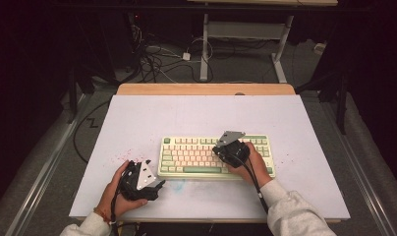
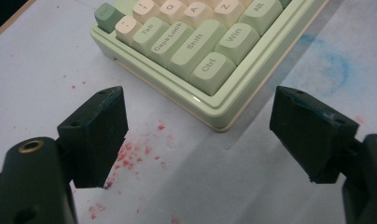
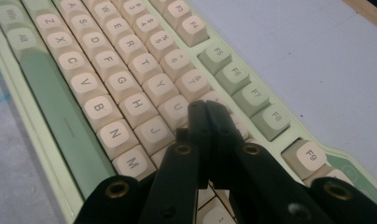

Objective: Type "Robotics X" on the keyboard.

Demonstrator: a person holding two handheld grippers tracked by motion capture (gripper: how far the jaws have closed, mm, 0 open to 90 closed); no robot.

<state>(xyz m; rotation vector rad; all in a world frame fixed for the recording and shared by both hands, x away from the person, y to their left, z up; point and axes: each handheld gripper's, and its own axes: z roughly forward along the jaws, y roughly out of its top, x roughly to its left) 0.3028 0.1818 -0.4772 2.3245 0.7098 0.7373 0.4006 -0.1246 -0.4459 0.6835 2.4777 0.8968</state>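
Two grippers work at one keyboard (image 1: 216,157) lying mid-table: the left gripper (image 1: 140,181), jaws spread wide and empty, rests just off its near-left corner, while the right gripper (image 3: 208,109), jaws pressed together, hovers over the I and K keys. Key legends read in both gripper views; the high view shows the white table (image 1: 137,118) whole.

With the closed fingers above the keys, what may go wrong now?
1. The right gripper has its shut fingers over tightly packed keys around I and K; the tip may press two at once.
2. The left gripper waits open beside the keyboard without holding it, so a push may slide it.
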